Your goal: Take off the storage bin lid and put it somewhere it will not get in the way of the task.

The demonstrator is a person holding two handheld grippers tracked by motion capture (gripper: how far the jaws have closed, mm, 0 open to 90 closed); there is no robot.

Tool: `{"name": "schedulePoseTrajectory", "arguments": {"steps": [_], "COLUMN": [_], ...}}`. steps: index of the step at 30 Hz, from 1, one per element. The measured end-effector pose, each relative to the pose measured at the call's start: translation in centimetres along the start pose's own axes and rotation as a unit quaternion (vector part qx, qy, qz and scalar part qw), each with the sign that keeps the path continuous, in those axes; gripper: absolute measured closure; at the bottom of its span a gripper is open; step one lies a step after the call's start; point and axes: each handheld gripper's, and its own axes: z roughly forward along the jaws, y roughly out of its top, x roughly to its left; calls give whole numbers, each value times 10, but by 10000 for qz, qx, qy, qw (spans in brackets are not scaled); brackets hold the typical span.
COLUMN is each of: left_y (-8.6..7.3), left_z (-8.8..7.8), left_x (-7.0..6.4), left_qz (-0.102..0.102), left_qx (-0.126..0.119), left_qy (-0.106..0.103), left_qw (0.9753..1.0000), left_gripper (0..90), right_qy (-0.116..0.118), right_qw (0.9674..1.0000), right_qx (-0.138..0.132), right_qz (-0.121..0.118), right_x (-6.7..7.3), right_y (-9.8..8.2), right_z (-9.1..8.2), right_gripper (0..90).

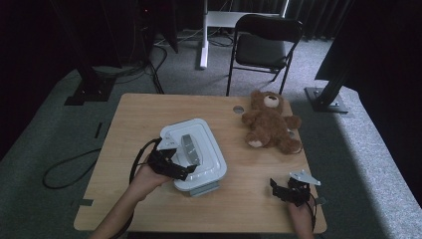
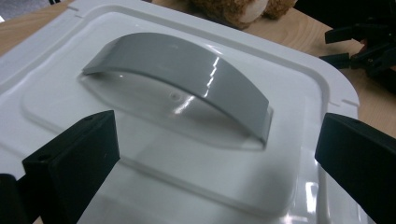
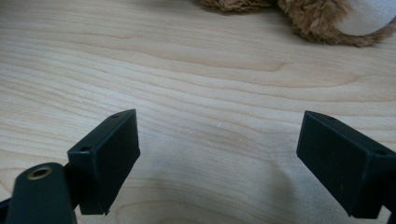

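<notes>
Wood table [image 1: 249,169], dark room. White box lid [image 1: 199,149] mid-frame, grey handle [image 2: 187,74] on top. Your left gripper [image 2: 215,154] wide apart above handle. Right gripper [image 1: 286,191] apart, lower right, idle. Next: go down, pinch handle.

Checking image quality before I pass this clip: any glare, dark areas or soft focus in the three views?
High view: dim overall, surroundings near black, table evenly lit. Left gripper view: bright glare streaks on the lid's grey handle; the jaws are slightly soft, the teddy bear is blurred. Right gripper view: wood grain sharp, soft shadow between the open jaws.
</notes>
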Motion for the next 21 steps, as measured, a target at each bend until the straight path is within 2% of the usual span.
{"name": "schedulePoseTrajectory", "arguments": {"steps": [7, 16, 18, 21], "left_y": [4, 11, 12, 13], "left_z": [11, 22, 23, 25], "left_x": [-3, -8, -8, -9], "left_qz": [12, -188, -220, -211], "left_qx": [54, -17, -43, -43], "left_qy": [-23, 24, 97, 98], "left_qw": [10000, 9998, 9997, 9997], "left_gripper": [5, 6, 56, 56], "right_qy": [19, 31, 31, 27], "right_qw": [10000, 10000, 10000, 10000], "right_qx": [-11, -11, -10, -10], "right_qz": [11, 32, 29, 50], "right_x": [0, -1, -1, -1], "right_y": [0, 0, 0, 0], "right_z": [0, 0, 0, 0], "right_gripper": [125, 125, 125, 125]}}
